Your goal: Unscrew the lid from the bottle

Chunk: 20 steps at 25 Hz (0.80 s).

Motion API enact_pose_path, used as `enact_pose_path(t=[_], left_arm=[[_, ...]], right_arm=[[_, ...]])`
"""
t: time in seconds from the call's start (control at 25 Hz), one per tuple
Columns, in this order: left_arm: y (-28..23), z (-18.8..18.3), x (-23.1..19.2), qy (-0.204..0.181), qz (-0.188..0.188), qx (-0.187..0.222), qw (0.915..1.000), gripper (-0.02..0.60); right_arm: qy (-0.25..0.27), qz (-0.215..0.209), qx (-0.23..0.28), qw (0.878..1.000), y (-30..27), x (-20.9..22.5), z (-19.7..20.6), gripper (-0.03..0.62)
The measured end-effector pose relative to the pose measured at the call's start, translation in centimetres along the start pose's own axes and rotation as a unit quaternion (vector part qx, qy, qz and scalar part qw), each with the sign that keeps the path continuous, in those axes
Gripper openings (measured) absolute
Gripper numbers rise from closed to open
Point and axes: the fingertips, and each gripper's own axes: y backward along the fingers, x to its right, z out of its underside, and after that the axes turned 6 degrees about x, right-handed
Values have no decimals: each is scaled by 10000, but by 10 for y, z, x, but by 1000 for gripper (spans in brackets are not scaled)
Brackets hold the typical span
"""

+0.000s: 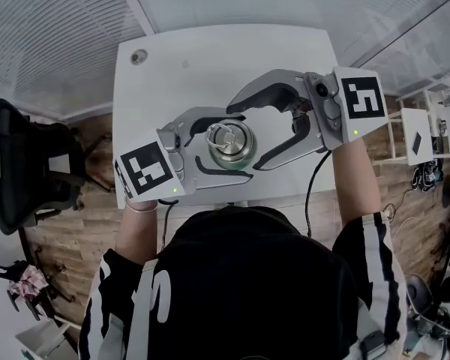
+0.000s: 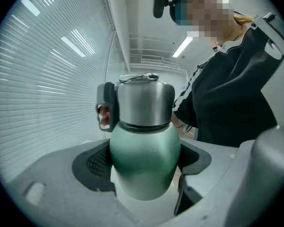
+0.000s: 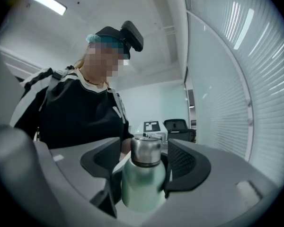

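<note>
Bottle (image 1: 244, 154) standing upright on desk (image 1: 180, 66). Left gripper (image 2: 144, 163) clamping green body, bracing it against twist. Right gripper (image 3: 143, 162) hanging open, jaws flanking steel lid (image 1: 226, 136), probably resetting for next turn. Lid sitting on.

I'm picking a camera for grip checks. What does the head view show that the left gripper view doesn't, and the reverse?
Head view only: the whole right gripper, jaws apart either side of the lid, plus the white table. Left gripper view only: the bottle's green side, with pads pressing it. Both: the left gripper shut on the bottle, steel lid on.
</note>
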Motion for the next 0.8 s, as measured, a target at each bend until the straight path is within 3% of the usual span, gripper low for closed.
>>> enact_pose_path(t=[0.08,0.2,0.36,0.44,0.64,0.8], left_arm=[[5,3,-15,64,-401,-28,9992,385],[12,9,-38,190,-998,10,9948,385],[17,14,-57,305,-1440,-7,9891,385],[17,13,-61,325,-1595,35,9867,385],[18,15,-73,368,-1982,3,9795,385],[15,19,-79,419,-2103,-68,9767,385]], right_arm=[[298,913,385,9946,6,12,-14,301],[720,2469,742,9635,16,30,-29,301],[866,3692,90,9253,15,44,-6,301],[897,4132,-140,9061,13,51,8,301],[654,4772,294,8759,14,62,12,296],[785,5097,184,8565,18,71,16,256]])
